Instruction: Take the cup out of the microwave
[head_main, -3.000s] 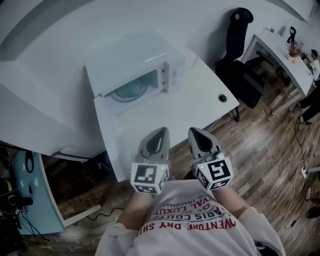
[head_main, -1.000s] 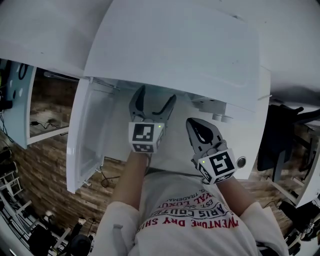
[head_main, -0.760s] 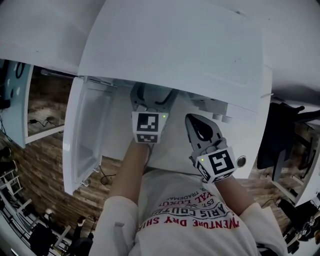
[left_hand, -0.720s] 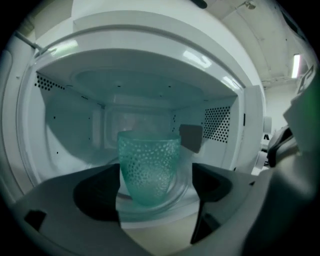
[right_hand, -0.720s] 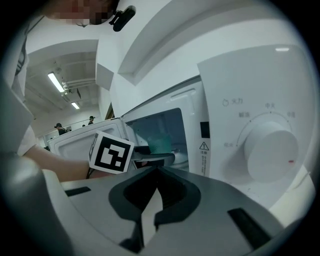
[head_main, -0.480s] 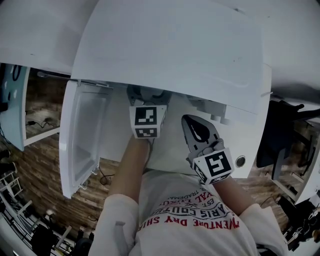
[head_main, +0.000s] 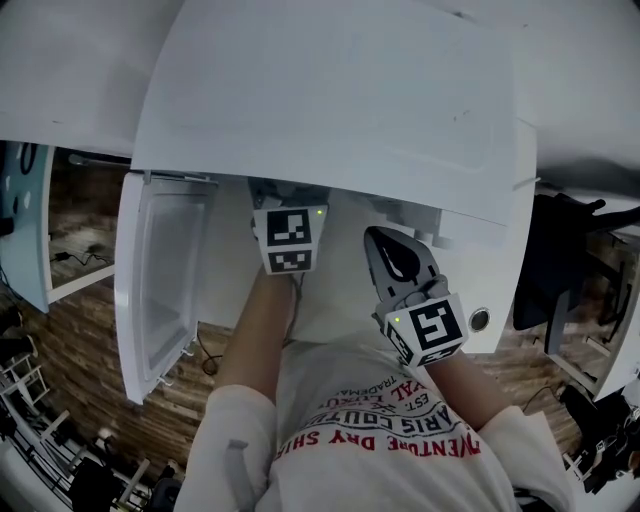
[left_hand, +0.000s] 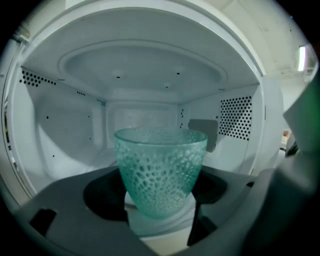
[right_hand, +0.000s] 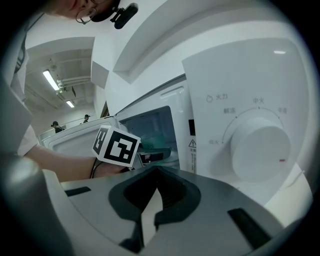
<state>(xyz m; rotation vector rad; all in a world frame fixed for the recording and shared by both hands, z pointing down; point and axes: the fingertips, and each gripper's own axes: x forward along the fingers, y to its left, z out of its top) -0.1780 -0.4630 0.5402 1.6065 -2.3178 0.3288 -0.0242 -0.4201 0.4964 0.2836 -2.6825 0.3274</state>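
Observation:
A teal, dimpled glass cup (left_hand: 160, 167) stands upright on the turntable inside the open white microwave (head_main: 340, 100). My left gripper (left_hand: 160, 220) reaches into the cavity, one jaw on each side of the cup's lower half. Its jaws are closing, with a dark gap still showing on each side of the glass. In the head view only its marker cube (head_main: 290, 240) shows below the microwave's top. My right gripper (head_main: 380, 240) hangs outside, in front of the control panel, jaws shut on nothing.
The microwave door (head_main: 160, 280) stands swung open to the left. A large white dial (right_hand: 260, 150) on the control panel is close to the right gripper. The white cavity walls (left_hand: 65, 130) enclose the cup on three sides. A black chair (head_main: 545, 270) stands at the right.
The left gripper has pushed further into the microwave, so its jaws are now hidden under the top in the head view. The right gripper has stayed put.

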